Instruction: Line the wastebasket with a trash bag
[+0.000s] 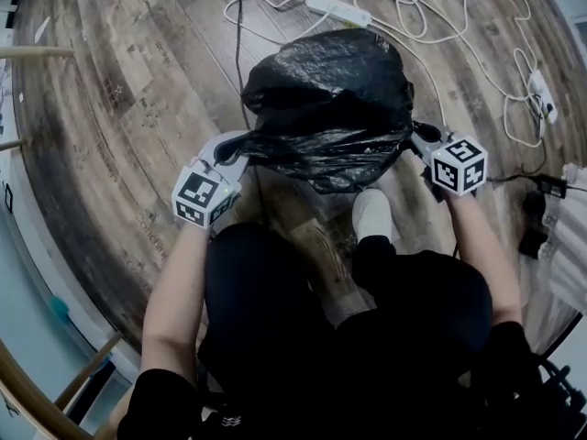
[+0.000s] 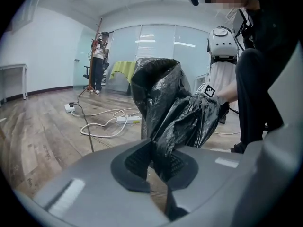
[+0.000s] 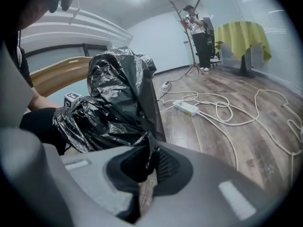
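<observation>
A black trash bag [image 1: 330, 99] is draped over the wastebasket, billowing above it and hiding it in the head view. Part of the basket's dark side wall [image 3: 154, 109] shows under the plastic in the right gripper view. My left gripper [image 1: 238, 152] is at the bag's left edge, shut on a pinch of the black film [image 2: 163, 141]. At the bag's right edge, my right gripper [image 1: 418, 137] is likewise shut on a fold of the bag [image 3: 147, 143]. The two grippers hold the bag's rim stretched between them.
A white power strip [image 1: 337, 9] and looping white cables [image 1: 514, 81] lie on the wood floor behind the basket. My white shoe [image 1: 371, 214] is just in front of it. A person stands by a coat rack [image 2: 98, 60], and a yellow-covered table [image 3: 241, 39] is farther off.
</observation>
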Demonstrator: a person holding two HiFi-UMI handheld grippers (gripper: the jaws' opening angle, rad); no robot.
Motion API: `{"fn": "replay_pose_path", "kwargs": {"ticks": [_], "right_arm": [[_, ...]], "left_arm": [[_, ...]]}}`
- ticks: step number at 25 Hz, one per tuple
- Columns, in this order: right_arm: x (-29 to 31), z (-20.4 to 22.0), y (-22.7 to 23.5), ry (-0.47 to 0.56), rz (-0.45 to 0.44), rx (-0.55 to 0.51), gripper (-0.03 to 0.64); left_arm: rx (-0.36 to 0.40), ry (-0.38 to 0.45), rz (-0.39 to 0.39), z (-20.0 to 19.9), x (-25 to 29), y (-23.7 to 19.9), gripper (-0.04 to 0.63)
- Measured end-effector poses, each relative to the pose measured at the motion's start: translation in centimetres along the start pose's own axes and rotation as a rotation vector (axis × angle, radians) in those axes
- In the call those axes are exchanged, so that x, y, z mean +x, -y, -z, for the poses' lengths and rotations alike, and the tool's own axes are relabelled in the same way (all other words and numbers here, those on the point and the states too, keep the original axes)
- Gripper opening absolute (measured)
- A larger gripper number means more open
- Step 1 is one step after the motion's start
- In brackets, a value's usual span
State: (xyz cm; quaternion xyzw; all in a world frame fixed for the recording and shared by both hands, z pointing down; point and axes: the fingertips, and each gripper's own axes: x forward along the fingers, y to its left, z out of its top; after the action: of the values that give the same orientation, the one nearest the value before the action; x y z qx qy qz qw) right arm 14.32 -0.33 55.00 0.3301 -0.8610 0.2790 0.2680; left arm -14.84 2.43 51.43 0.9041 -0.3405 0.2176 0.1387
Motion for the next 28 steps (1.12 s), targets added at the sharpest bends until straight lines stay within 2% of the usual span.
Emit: {"fn": "replay_pose_path", "kwargs": {"ticks": [7,13,20,28], "right_arm": [[0.4,-0.7,1.1,0.005,0.068,-0.059,0.002],[1.2,-0.9,0.8,0.019,0.051,-0.080,0.002],[0.8,-0.4,0.6,0.011,0.019,-0.086,0.002],[0.7,-0.2,0.7,0.023,0.018,-0.080,0.002]], "left_arm": [[0.040,-0.015,-0.037,-0.1,0.3,-0.3,0.003],[0.099,-0.034,-0.029,0.3,0.6,0.1,0.003],[0.117,-0.026,0.034,0.6,0.9,1.5,0.003],[0.143,-0.047,0.039,0.9,0.8,1.5,0.003]]}}
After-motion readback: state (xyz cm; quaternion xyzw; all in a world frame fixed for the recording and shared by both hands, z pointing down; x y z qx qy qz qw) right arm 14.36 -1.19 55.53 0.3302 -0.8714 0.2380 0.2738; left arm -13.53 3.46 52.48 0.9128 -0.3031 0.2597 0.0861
